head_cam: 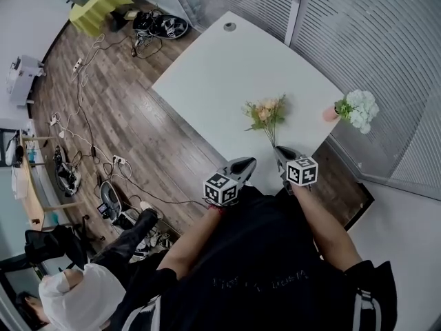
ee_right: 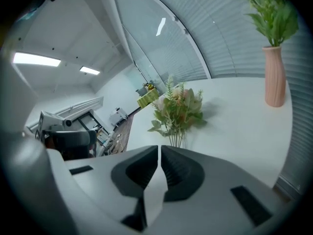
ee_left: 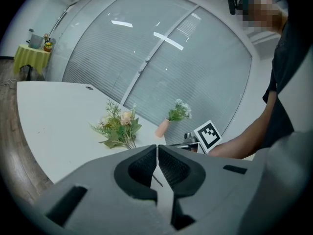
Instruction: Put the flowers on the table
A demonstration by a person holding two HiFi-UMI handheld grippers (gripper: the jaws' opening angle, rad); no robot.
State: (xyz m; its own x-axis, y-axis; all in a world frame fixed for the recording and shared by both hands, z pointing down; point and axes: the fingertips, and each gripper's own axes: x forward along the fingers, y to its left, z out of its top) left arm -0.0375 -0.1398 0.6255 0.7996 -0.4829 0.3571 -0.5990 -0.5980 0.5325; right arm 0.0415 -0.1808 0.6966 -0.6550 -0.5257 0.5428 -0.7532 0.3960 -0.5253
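A bouquet of peach flowers with green leaves [head_cam: 265, 113] lies on the white table [head_cam: 220, 67], its stems pointing toward me. My right gripper [head_cam: 280, 151] sits just behind the stem ends, its jaws closed with nothing between them. In the right gripper view the bouquet [ee_right: 177, 109] lies just beyond the right gripper [ee_right: 160, 151], the stems running down behind the jaw edge. My left gripper [head_cam: 247, 163] hovers at the table's near edge, shut and empty. The left gripper view shows the bouquet [ee_left: 120, 126] past the left gripper [ee_left: 157, 148].
A pink vase [head_cam: 331, 114] holding white flowers [head_cam: 360, 109] stands at the table's right corner by the blinds. Cables and gear litter the wooden floor [head_cam: 103, 116] on the left. A person in a white cap [head_cam: 76, 295] is at the lower left.
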